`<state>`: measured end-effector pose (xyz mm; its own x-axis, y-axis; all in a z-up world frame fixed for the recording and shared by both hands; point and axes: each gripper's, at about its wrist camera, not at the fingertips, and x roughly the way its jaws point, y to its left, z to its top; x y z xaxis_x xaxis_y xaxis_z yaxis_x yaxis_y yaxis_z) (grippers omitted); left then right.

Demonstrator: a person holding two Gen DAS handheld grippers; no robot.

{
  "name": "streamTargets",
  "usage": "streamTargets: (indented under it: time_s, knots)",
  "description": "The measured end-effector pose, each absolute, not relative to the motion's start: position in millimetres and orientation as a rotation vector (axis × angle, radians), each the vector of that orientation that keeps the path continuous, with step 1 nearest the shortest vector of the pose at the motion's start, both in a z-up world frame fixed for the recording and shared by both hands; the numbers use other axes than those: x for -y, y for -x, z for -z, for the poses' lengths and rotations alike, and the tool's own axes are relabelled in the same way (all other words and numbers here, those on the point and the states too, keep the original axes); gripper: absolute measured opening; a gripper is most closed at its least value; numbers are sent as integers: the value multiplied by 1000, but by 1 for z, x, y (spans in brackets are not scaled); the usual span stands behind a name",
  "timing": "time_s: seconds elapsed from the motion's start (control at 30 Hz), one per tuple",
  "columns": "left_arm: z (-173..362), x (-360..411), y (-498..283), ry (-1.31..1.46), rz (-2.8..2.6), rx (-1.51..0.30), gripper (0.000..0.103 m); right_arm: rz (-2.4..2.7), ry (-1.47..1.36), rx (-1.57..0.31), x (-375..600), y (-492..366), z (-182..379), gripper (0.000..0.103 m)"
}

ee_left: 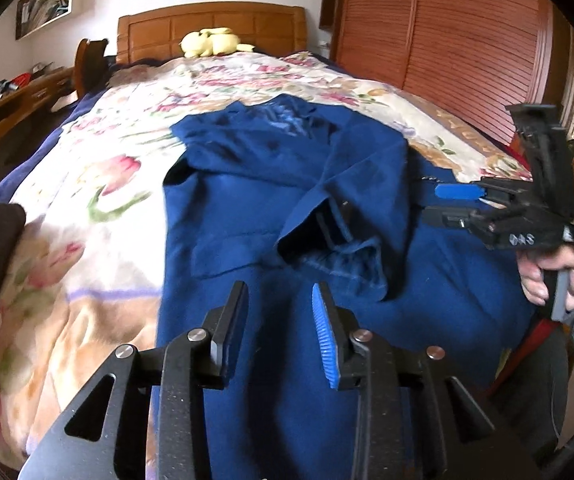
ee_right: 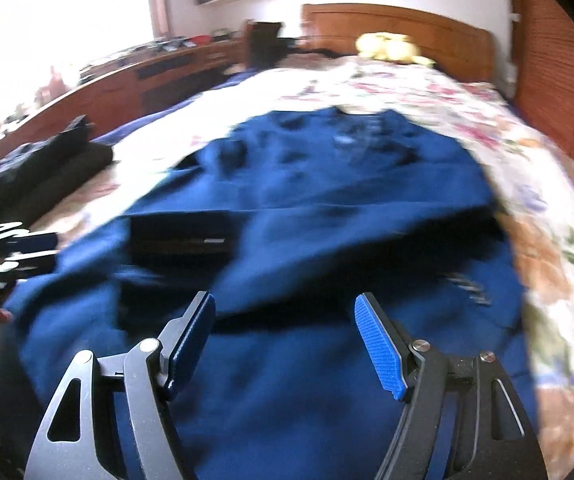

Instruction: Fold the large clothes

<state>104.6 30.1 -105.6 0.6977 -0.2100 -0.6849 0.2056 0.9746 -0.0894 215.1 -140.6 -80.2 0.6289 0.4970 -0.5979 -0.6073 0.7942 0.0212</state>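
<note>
From the left wrist, the left gripper (ee_left: 279, 312) hangs narrowly parted and empty over the navy garment (ee_left: 255, 208), which lies spread on the flowered bedspread (ee_left: 87, 184) – one sleeve already laid across its chest. From the right wrist, the right gripper (ee_right: 287, 340) stands wide, holding nothing – soft, matte cloth with rumpled folds lies below it.

A yellow plush toy (ee_left: 211, 42) lies by the wooden headboard (ee_left: 211, 26) on a floral bedspread (ee_left: 99, 168).
</note>
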Motion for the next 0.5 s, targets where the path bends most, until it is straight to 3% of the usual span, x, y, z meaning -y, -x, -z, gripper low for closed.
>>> streamTargets:
  time_s: [0.13,0.2,0.27,0.37,0.5]
  knots:
    - [110,-39,-100,14,215,-772,34,-748,225,-639,98,-199,85,63]
    - [112,-41,-99,13,208,-773,34,-791,248,-658,80,-195,91,51]
    - [113,-42,-98,17,204,-774,34,-777,304,-666,66,-194,98,28]
    - [113,-44,-97,19,202,-773,34,-753,345,-677,62,-196,103,7]
    - [113,-45,-95,21,200,-769,34,-748,317,-648,73,-187,92,3]
